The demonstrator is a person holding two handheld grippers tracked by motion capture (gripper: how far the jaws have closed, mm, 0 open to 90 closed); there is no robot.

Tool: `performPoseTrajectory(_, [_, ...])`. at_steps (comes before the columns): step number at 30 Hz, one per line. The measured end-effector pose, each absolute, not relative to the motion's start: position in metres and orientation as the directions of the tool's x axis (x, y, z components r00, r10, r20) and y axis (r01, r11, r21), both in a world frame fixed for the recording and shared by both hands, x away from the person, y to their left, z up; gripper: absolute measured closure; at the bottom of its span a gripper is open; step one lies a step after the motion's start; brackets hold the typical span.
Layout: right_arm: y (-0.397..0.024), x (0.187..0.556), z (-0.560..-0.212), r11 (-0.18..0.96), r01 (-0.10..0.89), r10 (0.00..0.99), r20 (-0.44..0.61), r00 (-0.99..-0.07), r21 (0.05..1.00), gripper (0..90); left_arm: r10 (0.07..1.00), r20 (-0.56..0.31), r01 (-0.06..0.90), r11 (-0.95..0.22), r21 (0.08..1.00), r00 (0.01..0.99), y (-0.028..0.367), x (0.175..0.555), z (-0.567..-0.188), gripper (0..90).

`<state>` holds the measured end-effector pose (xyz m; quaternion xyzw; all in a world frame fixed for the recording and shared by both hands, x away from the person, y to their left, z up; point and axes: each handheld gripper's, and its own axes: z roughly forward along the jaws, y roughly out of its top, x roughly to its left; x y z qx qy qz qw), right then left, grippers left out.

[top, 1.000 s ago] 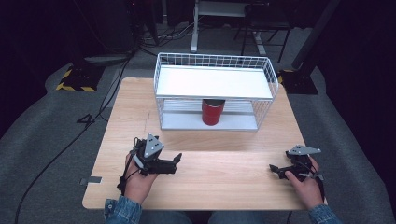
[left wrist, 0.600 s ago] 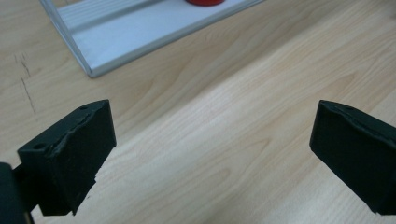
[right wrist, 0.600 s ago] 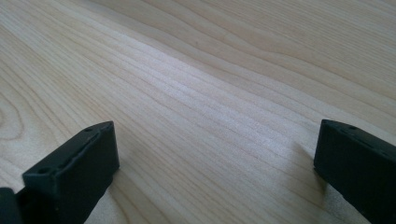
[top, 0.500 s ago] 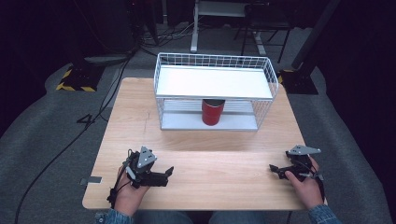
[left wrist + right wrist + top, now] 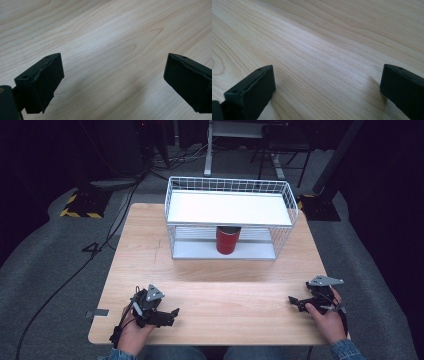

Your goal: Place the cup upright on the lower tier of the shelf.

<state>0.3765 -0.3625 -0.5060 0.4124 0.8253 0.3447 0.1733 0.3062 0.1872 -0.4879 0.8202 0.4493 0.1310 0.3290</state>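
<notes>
Resting low on the table [image 5: 210,285], near corners: left gripper [image 5: 170,314], jaws spread wide over bare wood, holding nothing; right gripper [image 5: 295,303], jaws likewise spread wide and holding nothing. Both point inward, well apart. Far half of the table: white wire rack [image 5: 230,220] with a white top shelf. Red can [image 5: 227,240] upright on the rack's lower shelf, near its middle, under the top shelf.

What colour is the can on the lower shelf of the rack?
Red can, clearest in the high view.
</notes>
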Motion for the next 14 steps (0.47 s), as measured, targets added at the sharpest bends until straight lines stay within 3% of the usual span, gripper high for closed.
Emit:
performPoseTrajectory(5, [-0.363, 0.377, -0.506, 0.423, 0.561, 0.8, -0.002, -0.6, 0.712, 0.0, 0.829, -0.064, 0.673, -0.403, 0.62, 0.556, 0.188, 0.307, -0.497, 4.6])
performPoseTrajectory(14, [-0.363, 0.377, -0.506, 0.422, 0.562, 0.8, -0.002, -0.6, 0.711, 0.0, 0.811, -0.019, 0.616, -0.429, 0.661, 0.585, 0.19, 0.308, -0.505, 0.1])
